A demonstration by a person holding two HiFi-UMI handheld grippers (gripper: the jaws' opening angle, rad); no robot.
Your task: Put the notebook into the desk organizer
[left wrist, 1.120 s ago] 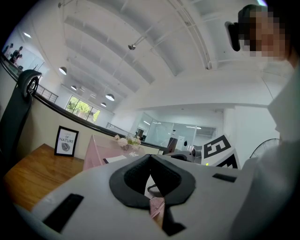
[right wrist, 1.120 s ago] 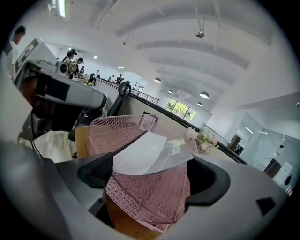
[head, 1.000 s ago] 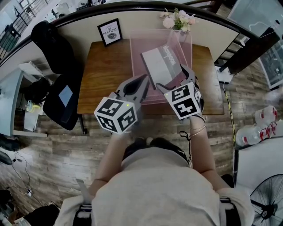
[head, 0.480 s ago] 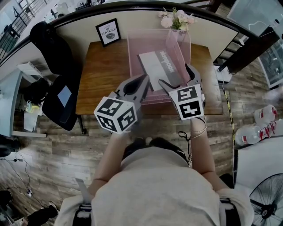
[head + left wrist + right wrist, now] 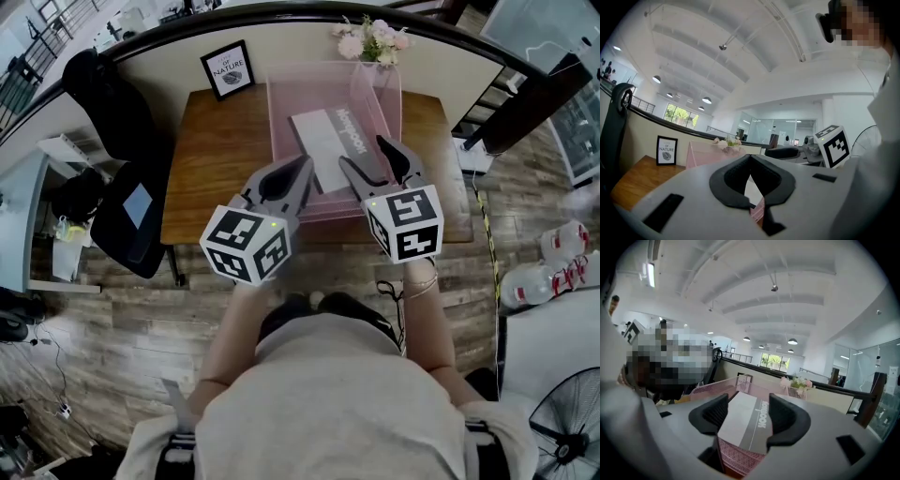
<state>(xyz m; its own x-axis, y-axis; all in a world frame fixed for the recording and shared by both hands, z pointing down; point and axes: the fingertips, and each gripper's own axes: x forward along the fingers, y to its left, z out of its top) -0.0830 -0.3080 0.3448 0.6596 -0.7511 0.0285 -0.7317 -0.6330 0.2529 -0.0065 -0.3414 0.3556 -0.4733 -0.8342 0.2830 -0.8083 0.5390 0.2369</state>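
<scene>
- A wood-plank floor (image 5: 112, 347) spreads below the person. A curved cream half-wall with a dark rail stands behind the desk.
- A brown rectangular wooden desk (image 5: 220, 159) stands against that wall.
- A black office chair (image 5: 131, 211) stands at the desk's left end, turned away from it.
- A pink, box-shaped mesh desk organizer (image 5: 278, 141) takes up the right half of the desk and reaches from the near edge back towards the wall.
- A white notebook with a grey band and printed lettering (image 5: 323, 150) lies inside the organizer, cover up and slanted, with its near end towards the front mesh wall.
- The right gripper (image 5: 366, 153) — grey, with dark pads and a marker cube — is held over the organizer's near right part. Its jaws stand apart and have just been closing. The notebook shows through the gap between them, but the pads do not press on it.
- The left gripper (image 5: 302, 167), of the same make, hangs over the desk's near edge just left of the organizer. Its jaw tips meet — nothing is held between them.
- A small black-framed picture reading "OF NATURE" (image 5: 229, 68) leans at the back of the desk, left of the organizer.
- A bunch of pale pink flowers (image 5: 370, 39) sits by the organizer's far right corner.
</scene>
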